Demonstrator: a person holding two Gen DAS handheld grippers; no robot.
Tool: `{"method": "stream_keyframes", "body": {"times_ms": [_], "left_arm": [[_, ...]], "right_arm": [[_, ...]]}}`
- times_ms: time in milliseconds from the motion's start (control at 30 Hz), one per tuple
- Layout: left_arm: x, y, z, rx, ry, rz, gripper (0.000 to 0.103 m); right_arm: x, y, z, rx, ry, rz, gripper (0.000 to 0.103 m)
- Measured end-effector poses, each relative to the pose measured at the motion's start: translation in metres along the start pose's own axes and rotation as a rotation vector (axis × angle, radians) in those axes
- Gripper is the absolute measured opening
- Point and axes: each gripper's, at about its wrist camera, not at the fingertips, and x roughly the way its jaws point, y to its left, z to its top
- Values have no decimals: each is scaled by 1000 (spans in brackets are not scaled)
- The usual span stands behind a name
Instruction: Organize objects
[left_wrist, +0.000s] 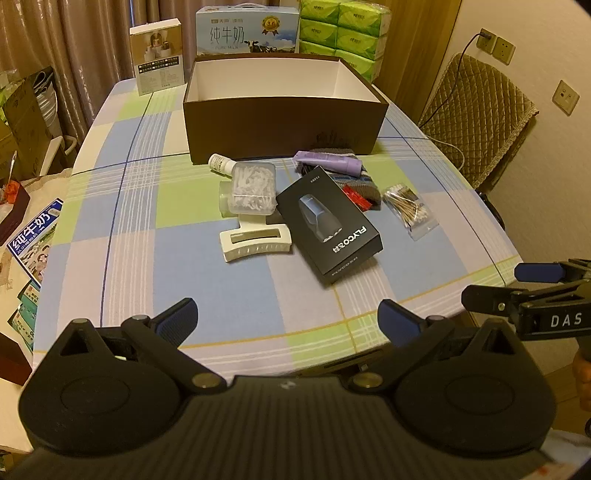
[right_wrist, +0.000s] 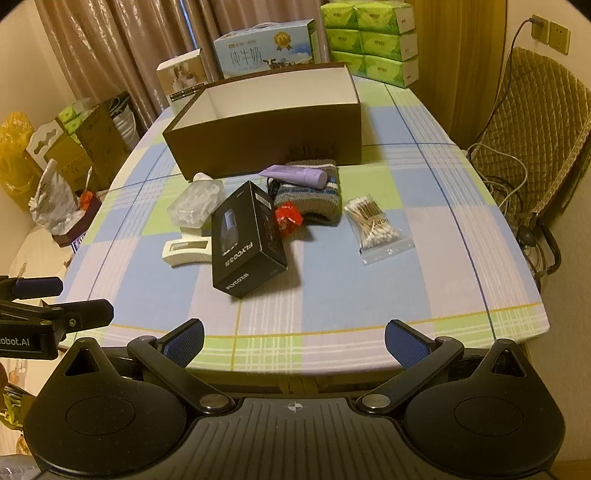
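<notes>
Brown open-topped box sits mid-table on the checked tablecloth, nothing visible inside. Just in front of it lie the black FLYCO box, white hair claw, floss-pick case, purple tube, knit sock and cotton-swab bag. Left gripper and right gripper hover at the near table edge, jaws spread wide, holding nothing.

checked tablecloth table carries brown box, black carton, hair clip.
</notes>
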Motion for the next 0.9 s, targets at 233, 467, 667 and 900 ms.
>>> {"method": "stream_keyframes", "body": {"times_ms": [233,467,667,900], "left_arm": [[1,0,0,-5,4,1,102],[3,1,2,-9,5,1,102],[4,0,4,-11,9,2,102],[8,-1,11,-17,19,5,102]], "right_arm": [[1,-1,3,-2,7,5,101],[2,-2,6,-5,14,4,101],[4,-4,9,-4,19,3,101],[6,-7,12,-8,21,5,101]]}}
